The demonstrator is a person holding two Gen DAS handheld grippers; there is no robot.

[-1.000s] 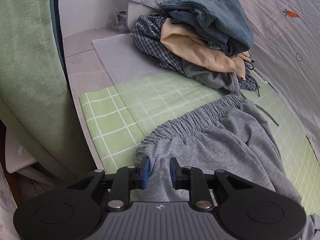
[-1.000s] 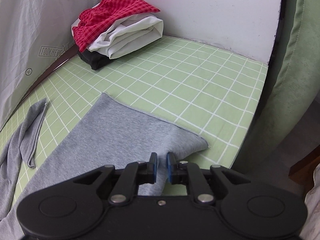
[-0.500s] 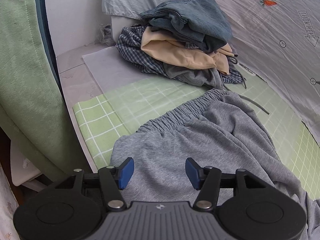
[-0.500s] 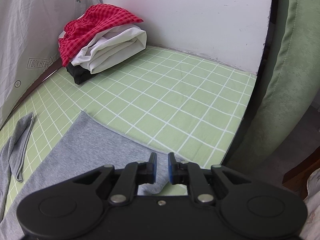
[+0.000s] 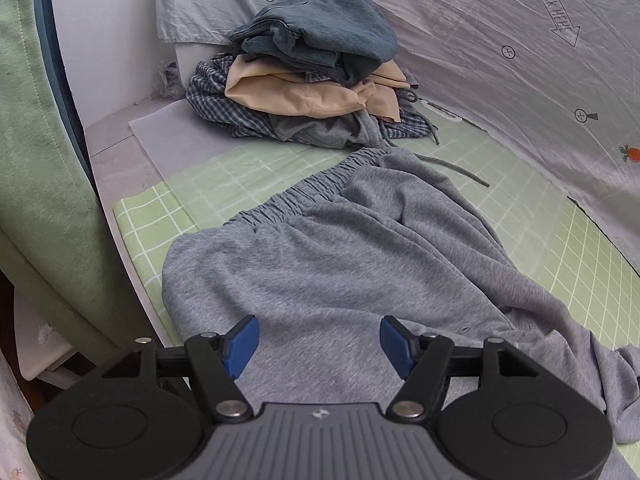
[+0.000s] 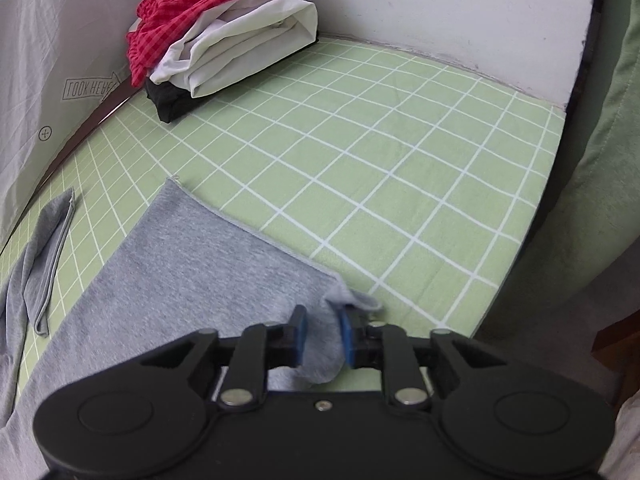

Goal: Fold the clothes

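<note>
left wrist view: left gripper (image 5: 319, 343), jaws spread wide, hovers over one pair of grey sweatpants (image 5: 340, 264) near one unfolded heap (image 5: 316, 76); right gripper (image 6: 322, 335) jaws part-spread around its hem corner.

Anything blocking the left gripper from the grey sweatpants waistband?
Nothing visible: left gripper hangs open over the grey sweatpants, and only their own cloth lies before the waistband. The unfolded pile sits beyond it.
</note>
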